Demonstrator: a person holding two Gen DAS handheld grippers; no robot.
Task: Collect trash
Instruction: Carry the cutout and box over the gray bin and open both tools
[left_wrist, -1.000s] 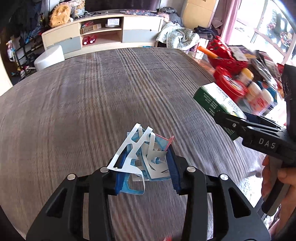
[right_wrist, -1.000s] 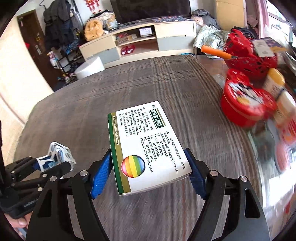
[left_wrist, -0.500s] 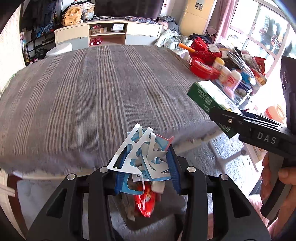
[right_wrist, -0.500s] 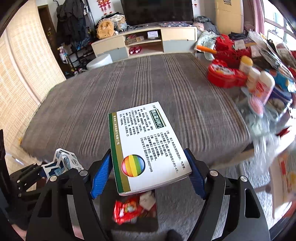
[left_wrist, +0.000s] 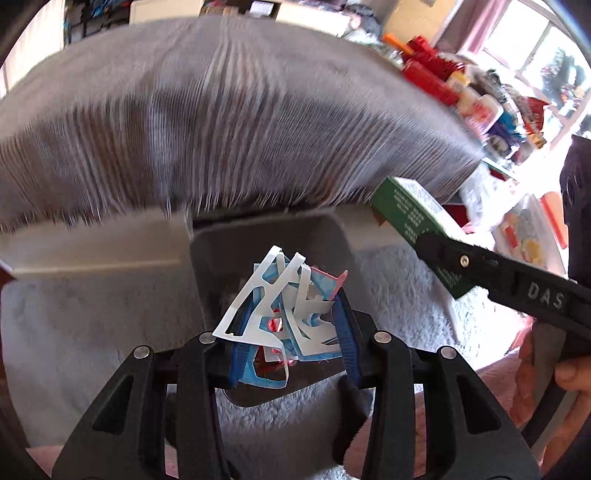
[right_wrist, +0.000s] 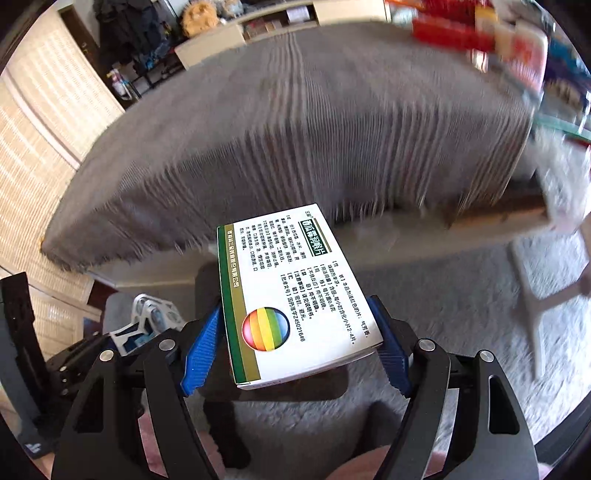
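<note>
Hanging over its front edge, one grey striped cloth (left_wrist: 229, 122) covers the table, the largest thing in both views. One pale shaggy rug (right_wrist: 461, 325) lies on the floor below. One dark bin (left_wrist: 266, 236) stands on the rug at the table's foot, red wrappers glimpsed inside. One white box (right_wrist: 295, 291), green-edged with black print and a rainbow disc, is pinched flat between the blue pads of the right gripper (right_wrist: 295, 343), above the bin. One crumpled scrap of white and blue cut-out packaging (left_wrist: 284, 314), with a pink tab, is clamped in the left gripper (left_wrist: 288, 332), directly over the bin's mouth.
</note>
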